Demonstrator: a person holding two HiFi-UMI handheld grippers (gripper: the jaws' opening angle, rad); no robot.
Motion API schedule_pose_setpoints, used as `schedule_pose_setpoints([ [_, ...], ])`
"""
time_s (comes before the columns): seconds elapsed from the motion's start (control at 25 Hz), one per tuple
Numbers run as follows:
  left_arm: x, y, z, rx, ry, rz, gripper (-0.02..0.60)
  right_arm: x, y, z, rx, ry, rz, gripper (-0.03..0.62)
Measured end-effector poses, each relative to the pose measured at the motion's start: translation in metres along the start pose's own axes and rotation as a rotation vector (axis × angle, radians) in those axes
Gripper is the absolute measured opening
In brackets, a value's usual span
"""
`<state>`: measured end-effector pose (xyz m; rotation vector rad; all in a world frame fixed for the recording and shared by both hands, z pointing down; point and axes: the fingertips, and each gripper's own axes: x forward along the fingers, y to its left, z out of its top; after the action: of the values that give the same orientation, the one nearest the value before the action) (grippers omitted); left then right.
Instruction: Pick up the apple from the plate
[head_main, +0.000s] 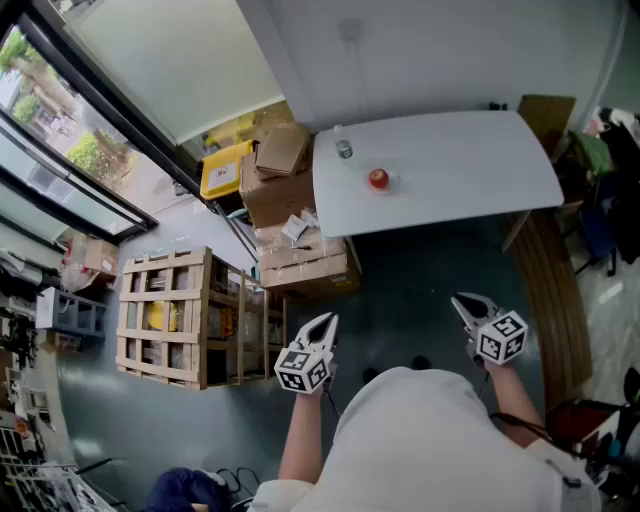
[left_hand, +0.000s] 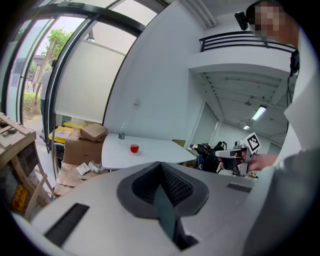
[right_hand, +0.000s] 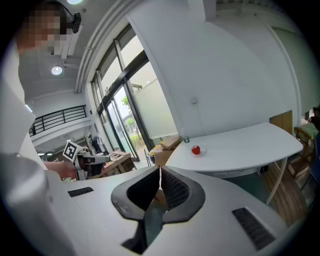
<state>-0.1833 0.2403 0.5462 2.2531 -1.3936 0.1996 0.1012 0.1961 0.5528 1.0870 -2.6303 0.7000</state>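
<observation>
Facing apple on plate, far ahead on surface, midway between left gripper and right gripper; neither clearly nearer; fingers clenched, empty.

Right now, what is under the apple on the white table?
A small pale plate, its rim showing around the apple; the plate's middle is covered by the apple.

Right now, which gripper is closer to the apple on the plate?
Neither clearly; they look about even. The left gripper is short of the table, back and left of the apple; the right gripper is back and right of it.
</observation>
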Motion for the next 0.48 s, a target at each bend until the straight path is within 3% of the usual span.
schedule_pose_setpoints([
  [0.48, 0.0067, -0.0082, 0.0036, -0.001, -0.013, 0.007, 0.002, 0.0002, -0.0049, 0.0067, -0.014, -0.003, 0.027, 0.037],
])
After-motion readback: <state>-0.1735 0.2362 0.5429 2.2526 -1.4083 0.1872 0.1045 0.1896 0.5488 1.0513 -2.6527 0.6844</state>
